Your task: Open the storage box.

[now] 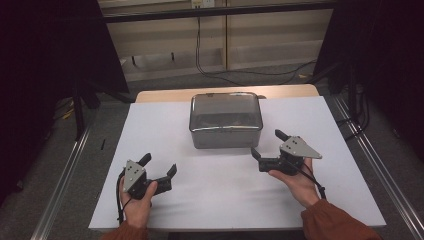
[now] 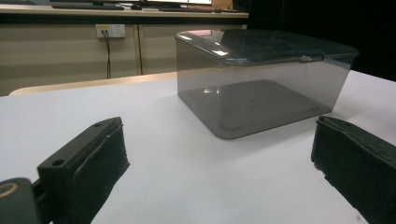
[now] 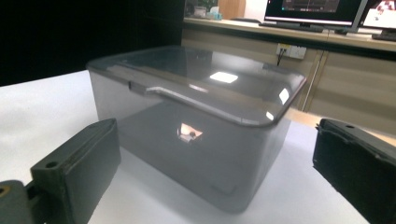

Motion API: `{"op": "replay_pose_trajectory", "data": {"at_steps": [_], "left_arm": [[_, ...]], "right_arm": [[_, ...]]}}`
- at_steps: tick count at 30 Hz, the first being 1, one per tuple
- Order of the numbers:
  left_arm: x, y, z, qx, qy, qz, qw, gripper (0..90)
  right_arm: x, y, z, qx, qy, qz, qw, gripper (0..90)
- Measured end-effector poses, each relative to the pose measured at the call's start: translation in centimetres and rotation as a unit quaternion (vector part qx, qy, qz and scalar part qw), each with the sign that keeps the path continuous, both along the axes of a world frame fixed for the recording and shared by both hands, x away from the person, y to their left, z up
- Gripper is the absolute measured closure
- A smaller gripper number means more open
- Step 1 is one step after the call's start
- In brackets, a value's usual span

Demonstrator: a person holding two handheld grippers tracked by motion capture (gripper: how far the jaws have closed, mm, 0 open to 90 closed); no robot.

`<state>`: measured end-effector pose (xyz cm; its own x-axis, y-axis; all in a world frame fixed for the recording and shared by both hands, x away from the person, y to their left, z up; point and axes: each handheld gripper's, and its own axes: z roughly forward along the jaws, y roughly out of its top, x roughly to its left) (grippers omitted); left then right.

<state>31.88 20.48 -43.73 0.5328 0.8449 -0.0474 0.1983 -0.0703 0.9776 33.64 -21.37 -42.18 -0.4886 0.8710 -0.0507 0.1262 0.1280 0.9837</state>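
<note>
Lidded box [image 1: 226,120] at table [image 1: 150,125] centre, left claw [image 1: 160,167] front-left, right claw [image 1: 267,144] front-right

Bare counter [image 1: 220,190] lies open before my claws; the lidded grey box [image 1: 226,122] alone blocks the middle, with passable room either side.

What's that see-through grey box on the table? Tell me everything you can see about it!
The box is a smoky grey, see-through plastic container with rounded corners. A matching lid sits shut on top, with a small tab at one edge. It looks empty inside. It stands upright on the white table, toward the far middle. Nothing else touches it: the left gripper and the right gripper are both open and apart from it.
</note>
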Motion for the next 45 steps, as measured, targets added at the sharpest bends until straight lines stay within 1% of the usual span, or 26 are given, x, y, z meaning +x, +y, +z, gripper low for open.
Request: {"op": "replay_pose_trajectory", "data": {"at_steps": [5, 10, 12, 13, 16, 17, 20, 23, 25, 27, 28, 29, 30, 31, 32, 33, 34, 35, 36, 37, 38, 39, 41, 43, 44, 45], "left_arm": [[0.0, 0.0, 0.0, 0.0, 0.0, 0.0, 1.0, 3.1], [0.0, 0.0, 0.0, 0.0, 0.0, 0.0, 1.0, 3.1], [0.0, 0.0, 0.0, -0.003, -0.001, 0.001, 1.0, 3.1], [0.0, 0.0, 0.0, -0.002, -0.001, 0.002, 1.0, 3.1], [0.0, 0.0, 0.0, 0.0, -0.001, 0.0, 1.0, 3.1], [0.0, 0.0, 0.0, 0.002, -0.001, -0.001, 1.0, 3.1], [0.0, 0.0, 0.0, 0.001, -0.001, -0.002, 1.0, 3.1], [0.0, 0.0, 0.0, 0.003, 0.0, -0.001, 1.0, 3.1], [0.1, 0.0, 0.0, 0.003, 0.001, 0.0, 1.0, 3.1], [0.1, 0.1, 0.0, 0.003, 0.001, 0.001, 1.0, 3.1], [0.1, 0.1, 0.0, 0.003, 0.001, 0.001, 1.0, 3.1], [0.1, 0.1, 0.0, 0.004, 0.0, 0.002, 1.0, 3.1], [0.1, 0.1, 0.0, 0.004, 0.0, 0.002, 1.0, 3.1], [0.1, 0.1, 0.0, 0.005, 0.001, 0.001, 1.0, 3.1], [0.1, 0.2, 0.0, 0.005, 0.001, 0.0, 1.0, 3.1], [0.1, 0.2, 0.0, -0.001, 0.003, 0.002, 1.0, 3.1], [0.1, 0.2, 0.0, -0.001, 0.003, 0.002, 1.0, 3.1], [0.2, 0.3, 0.1, -0.007, 0.005, 0.004, 1.0, 3.1], [0.2, 0.3, 0.1, -0.007, 0.005, 0.004, 1.0, 3.1], [0.2, 0.3, 0.0, -0.009, 0.007, 0.006, 0.9999, 3.1], [0.2, 0.3, 0.0, -0.008, 0.007, 0.006, 0.9999, 3.1], [0.2, 0.4, 0.1, -0.01, 0.009, 0.002, 0.9999, 3.1], [0.2, 0.4, 0.1, -0.007, 0.006, 0.002, 1.0, 3.1], [0.2, 0.4, 0.1, -0.008, 0.007, -0.002, 0.9999, 3.1], [0.3, 0.3, 0.1, -0.009, 0.008, -0.002, 0.9999, 3.1], [0.3, 0.3, 0.1, -0.009, 0.008, -0.002, 0.9999, 3.0]], "right_arm": [[0.8, 0.7, 0.8, -0.007, -0.014, 0.007, 0.9999, 0.9], [1.4, 1.4, 1.0, -0.02, -0.017, 0.011, 0.9996, 1.1], [1.7, 1.8, 1.2, -0.031, -0.026, 0.008, 0.9991, 1.4], [1.9, 2.2, 1.2, -0.053, -0.037, 0.001, 0.9979, 1.5], [2.1, 2.5, 1.2, -0.063, -0.04, 0.004, 0.9972, 2.1], [2.3, 2.9, 1.3, -0.08, -0.044, 0.003, 0.9958, 2.7], [2.5, 3.2, 1.4, -0.092, -0.05, 0.006, 0.9945, 3.5], [2.7, 3.8, 1.4, -0.116, -0.065, 0.011, 0.9911, 5.8], [2.8, 4.2, 1.4, -0.149, -0.071, 0.014, 0.9861, 6.9], [2.9, 4.6, 1.4, -0.162, -0.08, 0.017, 0.9834, 7.8], [2.9, 4.6, 1.4, -0.162, -0.08, 0.017, 0.9834, 7.8], [2.9, 4.9, 1.5, -0.188, -0.095, 0.021, 0.9773, 8.5], [2.9, 4.9, 1.5, -0.188, -0.095, 0.021, 0.9773, 8.5], [2.9, 5.1, 1.4, -0.201, -0.105, 0.023, 0.9737, 9.5], [2.9, 5.5, 1.4, -0.232, -0.121, 0.031, 0.9648, 11.0], [2.9, 5.7, 1.3, -0.248, -0.129, 0.034, 0.9594, 10.9], [2.9, 5.7, 1.3, -0.248, -0.129, 0.034, 0.9594, 10.9], [2.8, 6.2, 1.2, -0.26, -0.139, 0.043, 0.9547, 11.0], [2.8, 6.2, 1.2, -0.26, -0.139, 0.043, 0.9547, 11.0], [2.9, 6.6, 1.0, -0.293, -0.155, 0.047, 0.9422, 11.9], [2.9, 6.6, 1.0, -0.293, -0.155, 0.047, 0.9422, 11.9], [2.8, 6.9, 0.9, -0.308, -0.165, 0.051, 0.9355, 13.6], [2.9, 7.2, 0.9, -0.322, -0.167, 0.05, 0.9306, 17.9], [2.9, 7.6, 0.8, -0.341, -0.177, 0.051, 0.9219, 18.2], [3.0, 7.7, 0.8, -0.353, -0.184, 0.053, 0.9158, 18.8], [3.0, 7.9, 0.7, -0.368, -0.192, 0.055, 0.9082, 19.7]]}}
